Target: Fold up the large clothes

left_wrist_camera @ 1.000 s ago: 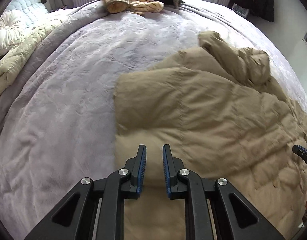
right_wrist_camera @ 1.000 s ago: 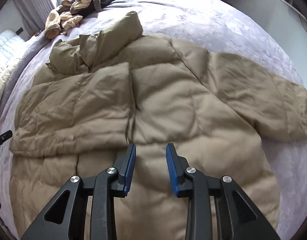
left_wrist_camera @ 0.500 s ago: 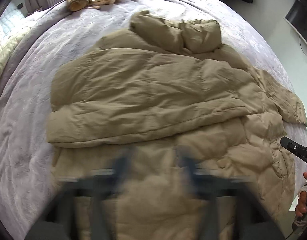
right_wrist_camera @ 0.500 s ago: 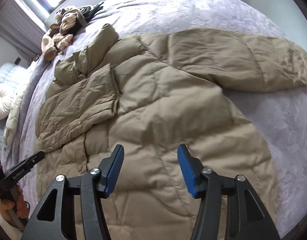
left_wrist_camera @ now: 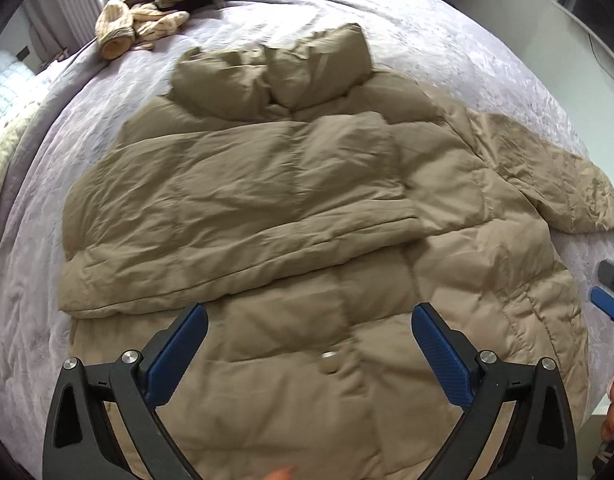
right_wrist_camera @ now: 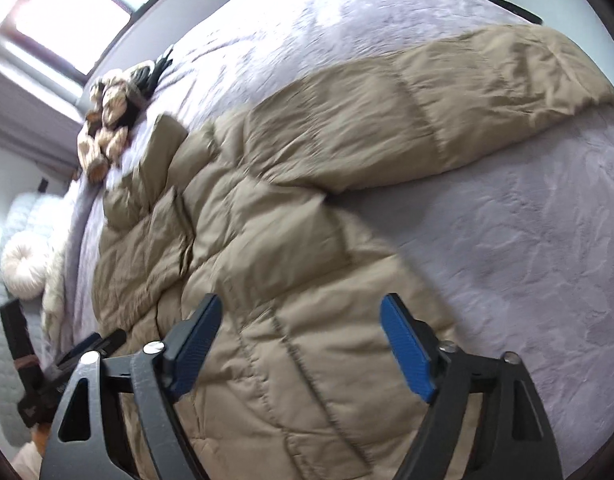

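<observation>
Left wrist view: my left gripper (left_wrist_camera: 309, 344), jaws just spread wide and empty, hovers over the tan puffer jacket (left_wrist_camera: 291, 208) on the bed (left_wrist_camera: 447, 40). Right wrist view: my right gripper (right_wrist_camera: 305, 346), also just opened, grips nothing above the jacket's hem.

Jacket (left_wrist_camera: 291, 200) hem below the frame edge; far clothes pile (right_wrist_camera: 107, 128) blurred.

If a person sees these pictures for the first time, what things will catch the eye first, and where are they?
A big tan puffer jacket fills the middle of the lilac bedspread, one sleeve folded across its chest, the other sleeve stretched out to the side. Both grippers, left and right, hover over the hem with jaws wide and nothing between them. A heap of striped clothes lies at the bed's far edge.
</observation>
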{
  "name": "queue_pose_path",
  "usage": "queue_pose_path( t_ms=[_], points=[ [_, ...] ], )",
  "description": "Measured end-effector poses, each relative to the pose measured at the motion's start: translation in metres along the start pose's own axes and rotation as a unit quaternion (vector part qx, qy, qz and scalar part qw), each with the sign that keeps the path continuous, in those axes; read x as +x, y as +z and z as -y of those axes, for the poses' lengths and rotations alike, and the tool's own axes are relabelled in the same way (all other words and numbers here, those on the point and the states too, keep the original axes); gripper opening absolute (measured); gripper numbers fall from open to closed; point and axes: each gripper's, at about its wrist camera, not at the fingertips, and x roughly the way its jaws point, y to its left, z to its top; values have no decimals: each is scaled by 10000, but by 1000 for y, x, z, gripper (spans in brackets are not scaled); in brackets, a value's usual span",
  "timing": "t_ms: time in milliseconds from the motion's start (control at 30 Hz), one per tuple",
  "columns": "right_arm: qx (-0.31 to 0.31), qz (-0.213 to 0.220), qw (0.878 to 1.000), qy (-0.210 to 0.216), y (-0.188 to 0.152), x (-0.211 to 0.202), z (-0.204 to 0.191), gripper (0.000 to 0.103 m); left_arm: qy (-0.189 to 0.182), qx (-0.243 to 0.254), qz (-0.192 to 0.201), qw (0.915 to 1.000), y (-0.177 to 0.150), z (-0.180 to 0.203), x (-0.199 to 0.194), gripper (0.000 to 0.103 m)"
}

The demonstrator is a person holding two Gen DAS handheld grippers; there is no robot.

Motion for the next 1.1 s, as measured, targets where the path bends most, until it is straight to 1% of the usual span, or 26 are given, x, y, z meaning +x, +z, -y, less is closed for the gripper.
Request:
queue_pose_path(
  t_ms=[33, 100, 200, 267, 300, 367, 433, 533, 633, 700, 800, 833, 967, 1100],
  points=[
    [91, 45, 9999, 33, 4, -3, 9, 103, 26, 25, -42, 10000, 2, 7, 2, 102],
    [186, 147, 9997, 86, 10, -6, 20, 103, 26, 91, -112, 9999, 4, 18, 4, 102],
    [267, 126, 9995, 144, 22, -9, 38, 103, 3, 190, -200, 9996, 7, 38, 8, 102],
    [412, 197, 9988, 201, 29, -11, 49, 103, -23, 194, -244, 9995, 9, 48, 9, 102],
    [546, 275, 9978, 242, 34, -13, 58, 103, -46, 181, -266, 9995, 10, 52, 10, 102],
    [704, 294, 9968, 250, 42, -14, 72, 103, -79, 148, -277, 9995, 13, 61, 10, 102],
    [930, 340, 9950, 150, 54, -15, 92, 103, -97, 131, -271, 9995, 15, 70, 10, 102],
    [1381, 292, 9898, 213, 68, -11, 122, 103, -133, 93, -267, 9995, 20, 81, 10, 102],
    [1956, 435, 9789, 410, 85, -8, 159, 103, -143, 62, -290, 9995, 25, 90, 14, 102],
    [2279, 598, 9699, 623, 95, -7, 180, 103, -136, 20, -327, 9994, 28, 96, 18, 102],
    [2756, 798, 9530, 973, 108, -2, 206, 103, -165, -38, -381, 9991, 28, 98, 22, 102],
    [2932, 857, 9457, 1114, 114, 2, 214, 103, -172, -43, -401, 9990, 28, 100, 23, 102],
    [3305, 1015, 9268, 1465, 130, 14, 228, 103, -154, 0, -424, 9990, 29, 106, 24, 102],
    [3587, 1246, 9072, 1813, 147, 25, 233, 103, -89, 30, -442, 9990, 31, 108, 24, 102]
  ],
)
